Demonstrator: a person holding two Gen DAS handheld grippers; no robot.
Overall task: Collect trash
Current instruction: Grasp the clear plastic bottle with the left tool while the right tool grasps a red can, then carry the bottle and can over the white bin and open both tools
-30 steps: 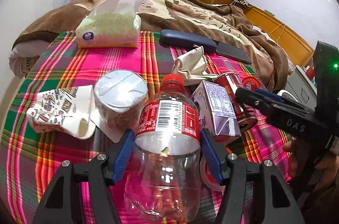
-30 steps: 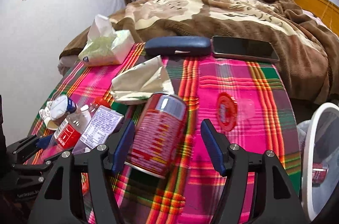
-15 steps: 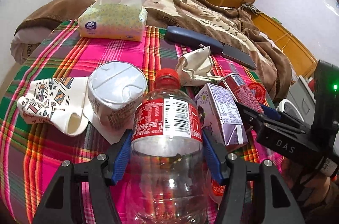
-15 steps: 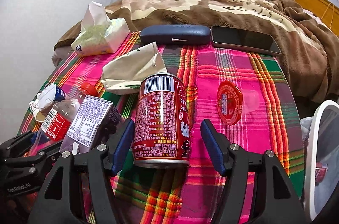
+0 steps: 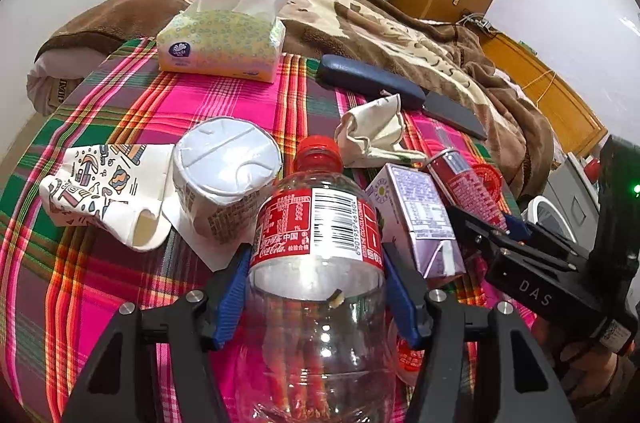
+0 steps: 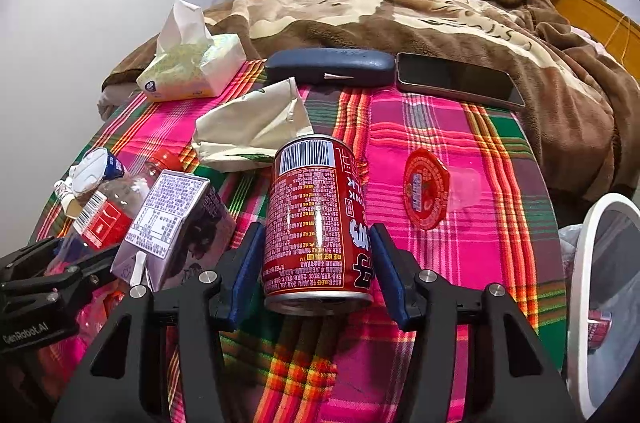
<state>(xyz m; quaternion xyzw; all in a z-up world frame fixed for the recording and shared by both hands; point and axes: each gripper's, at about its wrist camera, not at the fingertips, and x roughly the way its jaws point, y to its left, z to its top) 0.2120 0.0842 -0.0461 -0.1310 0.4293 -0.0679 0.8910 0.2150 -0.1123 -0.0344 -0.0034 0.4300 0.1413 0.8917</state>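
The left gripper fingers pinch the clear plastic bottle. The right gripper fingers have just been closing and now press on the red can.

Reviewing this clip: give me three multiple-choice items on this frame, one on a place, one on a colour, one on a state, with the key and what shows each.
1. Where does the phone lie?
A. beside the dark blue case, at the plaid cloth's far edge
B. on the tissue pack
C. in the bin

2. What colour is the plastic bottle's cap?
A. blue
B. red
C. white

3. How does the red can stand?
A. crushed flat
B. lying on the blanket
C. upright between the right hand-held gripper's blue pads

Key: 1 A, phone and case lie end to end. 2 B, the cap shows red above the label. 3 C, the can's barcode end is up and the pads flank its sides.
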